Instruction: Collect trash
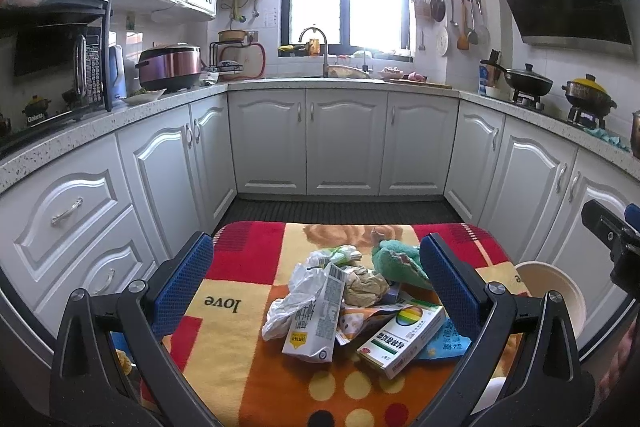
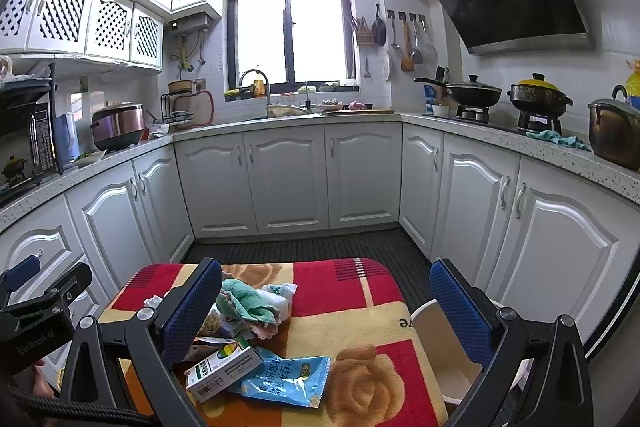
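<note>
The trash pile (image 1: 352,303) of cartons, wrappers and crumpled paper lies on the blanket-covered surface (image 1: 240,367). The left gripper (image 1: 316,291) hangs spread wide above it, holding nothing. The right gripper (image 2: 326,311), equally wide and empty, hovers between the pile and the cream bin (image 2: 440,355) beside the surface.

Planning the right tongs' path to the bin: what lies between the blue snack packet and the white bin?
In the right wrist view, only bare blanket separates the blue snack packet from the white bin, which stands just off the blanket's right edge.
</note>
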Demonstrator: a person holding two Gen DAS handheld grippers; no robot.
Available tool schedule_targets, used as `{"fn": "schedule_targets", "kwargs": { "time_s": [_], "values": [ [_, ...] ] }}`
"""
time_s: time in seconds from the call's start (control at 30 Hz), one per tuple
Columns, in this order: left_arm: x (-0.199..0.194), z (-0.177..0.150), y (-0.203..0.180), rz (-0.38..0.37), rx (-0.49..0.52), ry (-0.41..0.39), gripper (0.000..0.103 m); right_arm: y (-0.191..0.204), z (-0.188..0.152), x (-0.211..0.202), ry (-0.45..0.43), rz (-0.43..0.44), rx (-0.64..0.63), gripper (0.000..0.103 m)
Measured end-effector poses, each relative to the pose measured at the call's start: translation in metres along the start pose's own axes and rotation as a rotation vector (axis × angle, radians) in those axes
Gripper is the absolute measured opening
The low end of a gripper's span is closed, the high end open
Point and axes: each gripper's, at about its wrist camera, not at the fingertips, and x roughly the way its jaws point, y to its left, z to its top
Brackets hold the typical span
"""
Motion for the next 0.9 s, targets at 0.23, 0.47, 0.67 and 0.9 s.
{"fn": "schedule_targets", "kwargs": {
  "time_s": [0.23, 0.47, 0.67, 0.9],
  "values": [
    [-0.0012, 0.0014, -0.0023, -0.004, -0.002, -0.006, 0.103, 0.0006, 0.0007, -0.0003, 0.001, -0.005, 0.001, 0.103],
    [-0.0027, 0.0032, -0.003, -0.002, -0.003, -0.011, 0.103, -0.0013, 0.0013, -0.0002, 0.001, -0.001, 0.01, 0.103],
    [-0.0025, 0.0041, -0.0031, -0.001, -0.007, -0.008, 0.103, -0.0026, 0.0009, 0.0002, 0.0, -0.006, 0.002, 0.103],
    [0.0004, 0.004, -0.0017, -0.002, -0.014, 0.008, 0.103, -0.0014, -0.0005, 0.0016, 0.007, -0.01, -0.001, 0.103]
  ]
}}
